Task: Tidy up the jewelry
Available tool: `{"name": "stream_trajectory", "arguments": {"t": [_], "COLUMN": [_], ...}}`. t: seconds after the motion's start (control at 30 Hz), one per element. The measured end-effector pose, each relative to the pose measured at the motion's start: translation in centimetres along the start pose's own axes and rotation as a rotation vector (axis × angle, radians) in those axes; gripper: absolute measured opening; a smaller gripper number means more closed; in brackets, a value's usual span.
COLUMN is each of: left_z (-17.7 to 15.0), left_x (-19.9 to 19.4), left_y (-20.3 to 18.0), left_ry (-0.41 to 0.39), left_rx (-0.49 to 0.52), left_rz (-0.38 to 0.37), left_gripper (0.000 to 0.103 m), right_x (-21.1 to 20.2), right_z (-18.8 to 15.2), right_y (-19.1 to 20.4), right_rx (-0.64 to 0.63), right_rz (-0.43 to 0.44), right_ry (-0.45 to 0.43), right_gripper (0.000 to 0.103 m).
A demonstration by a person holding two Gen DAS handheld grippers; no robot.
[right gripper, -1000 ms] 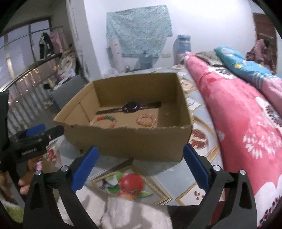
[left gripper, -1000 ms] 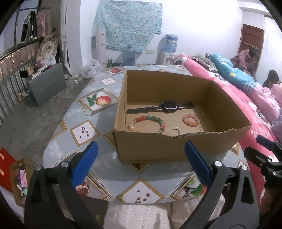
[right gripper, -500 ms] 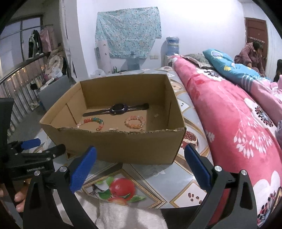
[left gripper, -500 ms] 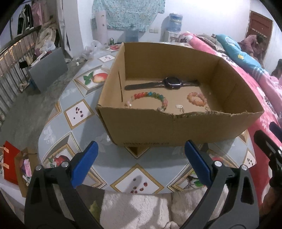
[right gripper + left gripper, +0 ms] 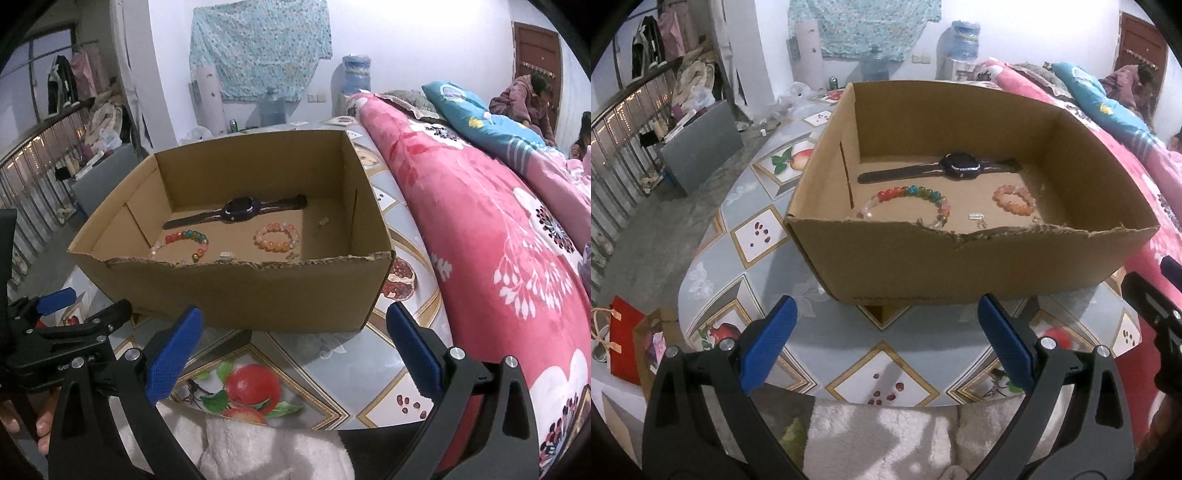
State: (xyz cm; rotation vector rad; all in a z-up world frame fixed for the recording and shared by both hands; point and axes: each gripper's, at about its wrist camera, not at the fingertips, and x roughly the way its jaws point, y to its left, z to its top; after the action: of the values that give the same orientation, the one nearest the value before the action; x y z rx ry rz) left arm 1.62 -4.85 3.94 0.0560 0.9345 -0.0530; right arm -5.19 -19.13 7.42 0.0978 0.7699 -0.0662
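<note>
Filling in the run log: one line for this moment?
left gripper open, empty | right gripper open, empty | watch, two bead bracelets in cardboard box | no contact

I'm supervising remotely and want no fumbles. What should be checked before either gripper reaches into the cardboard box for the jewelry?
1. Left gripper open and empty: ok.
2. Right gripper open and empty: ok.
3. Open brown cardboard box upright on the patterned table: ok.
4. Black wristwatch, multicoloured bead bracelet and orange bead bracelet lying apart, unstacked: ok.
5. Small silver piece near the torn front wall, graspable: cannot tell.
</note>
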Motion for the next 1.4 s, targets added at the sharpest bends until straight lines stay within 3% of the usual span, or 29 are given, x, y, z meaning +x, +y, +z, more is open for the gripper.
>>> {"name": "stream_trajectory", "arguments": {"t": [0.47, 1.4], "left_z": [0.5, 0.9], "left_x": [0.0, 0.4], "left_y": [-0.9, -1.9], "left_ry": [0.034, 0.07], "left_rx": [-0.003, 0.023], "left_rz": [0.048, 0.025], "left_gripper": [0.095, 0.095], "right_x": [1.6, 2.9], "right_z": [0.1, 0.3], "right_y": [-1.0, -0.7], "right_rx": [0.053, 0.048], "right_rz": [0.026, 0.006], "right_ry": [0.082, 0.128], "right_gripper": [0.097, 0.097]}}
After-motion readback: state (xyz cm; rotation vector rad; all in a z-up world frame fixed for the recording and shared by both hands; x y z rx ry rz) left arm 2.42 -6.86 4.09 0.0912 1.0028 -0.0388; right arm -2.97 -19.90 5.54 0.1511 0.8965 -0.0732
